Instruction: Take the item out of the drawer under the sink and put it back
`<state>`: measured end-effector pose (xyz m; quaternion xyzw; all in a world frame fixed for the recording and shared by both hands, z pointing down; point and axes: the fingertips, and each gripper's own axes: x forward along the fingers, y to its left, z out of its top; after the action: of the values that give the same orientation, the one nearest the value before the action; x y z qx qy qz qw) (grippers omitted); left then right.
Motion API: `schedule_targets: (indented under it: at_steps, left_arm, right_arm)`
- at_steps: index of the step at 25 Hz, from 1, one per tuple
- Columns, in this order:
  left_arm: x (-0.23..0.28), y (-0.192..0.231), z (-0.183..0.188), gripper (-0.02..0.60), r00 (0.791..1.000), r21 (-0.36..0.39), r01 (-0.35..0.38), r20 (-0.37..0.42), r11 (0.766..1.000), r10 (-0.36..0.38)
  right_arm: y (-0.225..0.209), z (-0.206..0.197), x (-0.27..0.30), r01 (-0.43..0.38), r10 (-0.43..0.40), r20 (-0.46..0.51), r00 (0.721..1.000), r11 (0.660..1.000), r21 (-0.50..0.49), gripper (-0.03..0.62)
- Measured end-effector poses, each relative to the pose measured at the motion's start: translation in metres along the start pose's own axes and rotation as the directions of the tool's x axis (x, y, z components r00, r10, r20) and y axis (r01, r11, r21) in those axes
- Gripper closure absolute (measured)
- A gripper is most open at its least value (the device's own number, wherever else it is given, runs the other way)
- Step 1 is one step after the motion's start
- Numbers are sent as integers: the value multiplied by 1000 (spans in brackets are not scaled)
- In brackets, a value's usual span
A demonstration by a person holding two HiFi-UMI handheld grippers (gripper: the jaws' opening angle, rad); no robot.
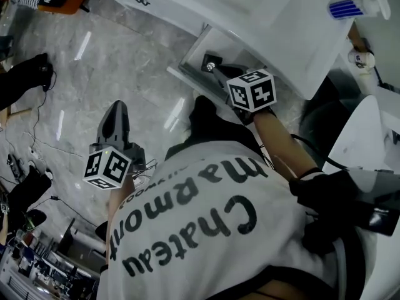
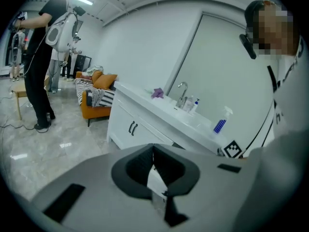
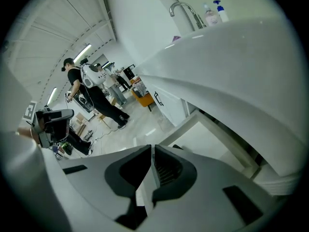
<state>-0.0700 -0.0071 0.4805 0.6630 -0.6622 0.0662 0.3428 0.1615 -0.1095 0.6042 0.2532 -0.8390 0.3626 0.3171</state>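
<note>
Marble floor [image 1: 125, 55], open drawer [image 1: 190, 58] under sink [image 1: 250, 11].
Drawer just ahead of right tool [image 1: 210, 64], jaws together, empty; left tool [image 1: 116, 108] likewise.

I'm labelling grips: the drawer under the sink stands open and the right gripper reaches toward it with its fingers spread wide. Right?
Not quite. The drawer is open under the sink and the right gripper reaches toward it, but its fingers are together with nothing between them, as the right gripper view shows.
</note>
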Motion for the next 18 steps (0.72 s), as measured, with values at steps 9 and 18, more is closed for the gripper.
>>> schedule_targets:
  at_steps: [9,18]
  left_arm:
    - [-3,12,-12,572,998,-35,-69,-16,997,69]
    - [-10,27,-19,572,991,-84,-130,-12,988,130]
  right_arm:
    - [-20,-12,26,7,-11,-98,995,999,-35,463]
    - [-28,-23,56,21,-38,-172,984,995,-99,350]
